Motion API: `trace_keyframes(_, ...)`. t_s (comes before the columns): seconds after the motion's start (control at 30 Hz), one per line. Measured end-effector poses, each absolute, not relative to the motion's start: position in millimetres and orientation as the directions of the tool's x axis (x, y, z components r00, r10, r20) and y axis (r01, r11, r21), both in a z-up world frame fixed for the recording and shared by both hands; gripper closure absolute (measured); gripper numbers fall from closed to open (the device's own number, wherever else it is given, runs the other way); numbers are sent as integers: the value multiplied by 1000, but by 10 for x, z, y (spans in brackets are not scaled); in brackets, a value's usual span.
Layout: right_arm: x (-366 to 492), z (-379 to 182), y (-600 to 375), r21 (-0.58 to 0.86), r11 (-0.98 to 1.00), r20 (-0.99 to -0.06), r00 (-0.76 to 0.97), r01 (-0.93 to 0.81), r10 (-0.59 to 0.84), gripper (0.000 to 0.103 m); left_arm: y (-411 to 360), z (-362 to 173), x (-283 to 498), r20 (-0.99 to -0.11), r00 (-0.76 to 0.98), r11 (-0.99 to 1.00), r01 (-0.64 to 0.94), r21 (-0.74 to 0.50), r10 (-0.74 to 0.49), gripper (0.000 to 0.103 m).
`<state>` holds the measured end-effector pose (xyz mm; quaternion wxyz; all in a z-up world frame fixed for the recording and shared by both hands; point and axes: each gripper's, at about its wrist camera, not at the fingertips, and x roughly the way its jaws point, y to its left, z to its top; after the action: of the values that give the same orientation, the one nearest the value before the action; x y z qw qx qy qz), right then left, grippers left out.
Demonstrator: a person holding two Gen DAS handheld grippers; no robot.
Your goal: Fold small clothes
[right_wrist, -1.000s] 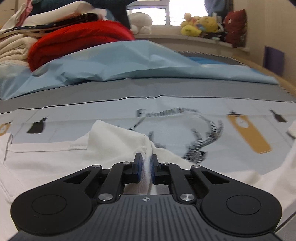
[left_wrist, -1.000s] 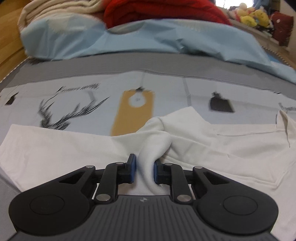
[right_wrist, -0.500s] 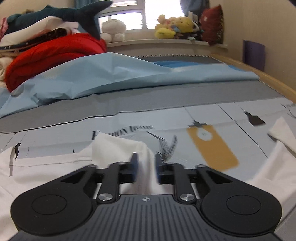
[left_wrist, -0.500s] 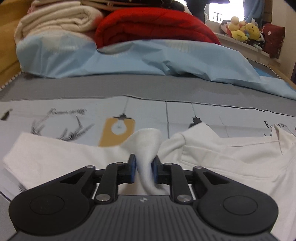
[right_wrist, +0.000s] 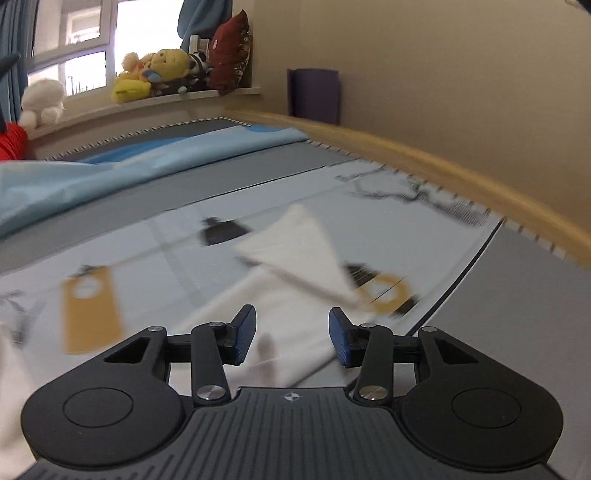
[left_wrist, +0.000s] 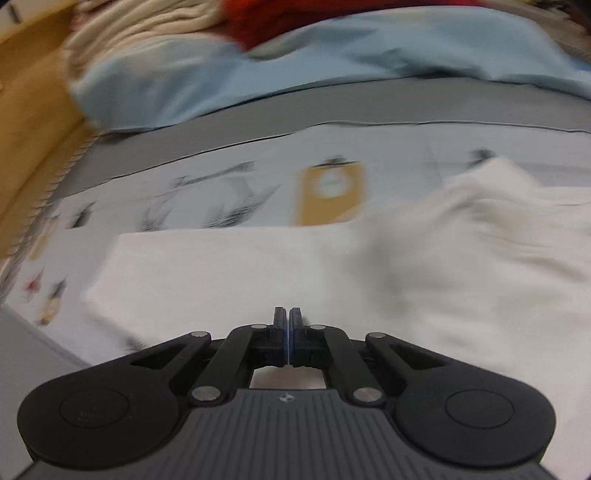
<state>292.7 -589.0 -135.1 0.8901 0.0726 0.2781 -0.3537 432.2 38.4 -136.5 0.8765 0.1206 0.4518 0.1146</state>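
Left and right wrist views of one white garment (left_wrist: pixel 332 280) lying on a printed bed sheet (left_wrist: pixel 221 177). Left gripper (left_wrist: pixel 287 317): its two jaws are pressed together with nothing visible between them, poised over a flat part of the garment; a bunched part of the cloth lies to the right, blurred. Right gripper (right_wrist: pixel 291 332): jaws spread wide and holding nothing, its two blue pads (right_wrist: pixel 245 334) over a flat strip of the same garment (right_wrist: pixel 295 291), one corner of which lies folded into a triangle ahead of the gripper. The sheet carries a line of script lettering in the left view, too blurred to read, and yellow tag motifs: one (left_wrist: pixel 330 194) in the left view, two in the right view. Background: one light blue cover (left_wrist: pixel 332 55), one red blanket (left_wrist: pixel 295 14), one cream blanket (left_wrist: pixel 155 26), a cluster of plush toys (right_wrist: pixel 159 74) on the windowsill, number uncertain, and one rolled purple mat (right_wrist: pixel 314 94) against the wall.
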Motion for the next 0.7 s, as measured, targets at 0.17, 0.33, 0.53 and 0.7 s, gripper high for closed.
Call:
trace_keyframes(0.17,3120,-1511,-6242,-166,781,-591,573,602,-567,41,468,-1180,4238,-813,544,978,-96,187,208,85)
trace_keyframes(0.33,3170,-1497,-6343,-150,790,-581,593,595,-557,93,358,-594,3913,-789,598,990,-88,110,141,64)
trace_keyframes(0.53,2960,-1278,-6671,11,701,-560,585,713,-587,102,202,-80,3277,-768,635,995,-99,26,83,58)
trace_keyframes(0.7,2470,-1037,-7064,189,574,-555,569,796,-606,102,-18,-173,3071,-776,626,998,-42,57,71,58)
